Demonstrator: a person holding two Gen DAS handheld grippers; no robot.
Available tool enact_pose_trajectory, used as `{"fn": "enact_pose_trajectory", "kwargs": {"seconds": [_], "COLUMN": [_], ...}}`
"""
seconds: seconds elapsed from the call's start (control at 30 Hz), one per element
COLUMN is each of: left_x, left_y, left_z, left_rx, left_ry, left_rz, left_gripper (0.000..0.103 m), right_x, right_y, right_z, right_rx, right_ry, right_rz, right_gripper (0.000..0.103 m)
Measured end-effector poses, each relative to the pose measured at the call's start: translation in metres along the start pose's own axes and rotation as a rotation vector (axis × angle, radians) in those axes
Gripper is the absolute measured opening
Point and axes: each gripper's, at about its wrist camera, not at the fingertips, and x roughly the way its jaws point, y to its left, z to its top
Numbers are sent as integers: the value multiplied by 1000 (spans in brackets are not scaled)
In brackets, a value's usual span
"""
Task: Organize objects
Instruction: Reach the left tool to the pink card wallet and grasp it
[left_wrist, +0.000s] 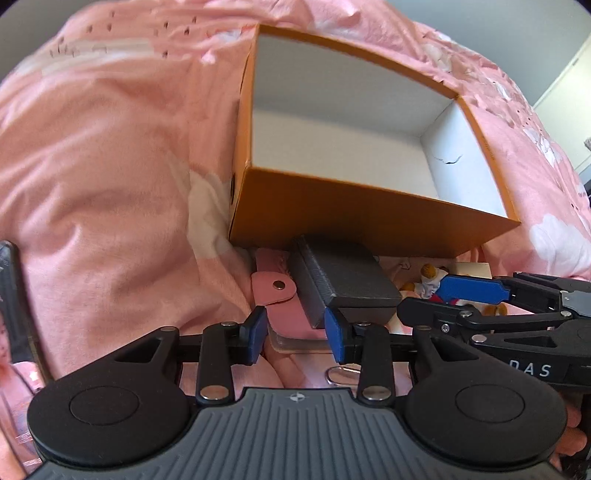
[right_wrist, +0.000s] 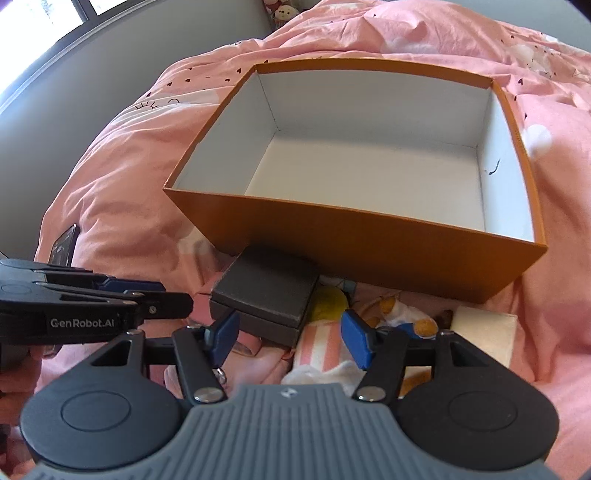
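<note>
An empty orange box (left_wrist: 332, 214) (right_wrist: 351, 240) with a white inside stands on the pink bedding. In front of it lies a dark grey box (left_wrist: 347, 277) (right_wrist: 269, 288). Beside that sit a pink snap wallet (left_wrist: 273, 291), a small plush toy (left_wrist: 428, 277) (right_wrist: 402, 314), a yellow plush (right_wrist: 328, 299) and a pink-and-white striped item (right_wrist: 321, 343). My left gripper (left_wrist: 295, 334) (right_wrist: 173, 295) is open just over the wallet, at the dark box's near corner. My right gripper (right_wrist: 291, 336) (left_wrist: 443, 301) is open over the striped item and the plush toys, gripping nothing.
A phone (right_wrist: 64, 245) lies on the bedding at the left. A white card (right_wrist: 484, 332) sits at the right near the orange box. A paper clip (left_wrist: 341, 373) and a clear plastic case (left_wrist: 291, 343) lie under my left gripper. Rumpled pink quilt surrounds everything.
</note>
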Motion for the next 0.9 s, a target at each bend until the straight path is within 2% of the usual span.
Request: {"fn": "enact_pose_trajectory", "kwargs": {"seconds": [0.2, 0.5, 0.53, 0.67, 0.73, 0.9], "left_x": [32, 50, 51, 45, 38, 7], "left_y": [21, 38, 39, 38, 34, 14], "left_z": [9, 9, 9, 4, 2, -4], "left_rx": [-111, -213, -221, -242, -239, -143], "left_ry": [96, 119, 114, 77, 56, -8], "left_rz": [-17, -91, -105, -109, -101, -44], "left_gripper": [46, 49, 43, 33, 31, 24], "right_x": [22, 41, 41, 40, 37, 21], "right_y": [-4, -11, -11, -12, -12, -12], "right_z": [13, 18, 18, 19, 18, 13], "right_rx": [25, 43, 46, 55, 52, 42], "right_ry": [31, 68, 68, 59, 49, 28], "right_rz": [-8, -26, -29, -45, -57, -52], "right_gripper": [64, 64, 64, 64, 64, 64]}}
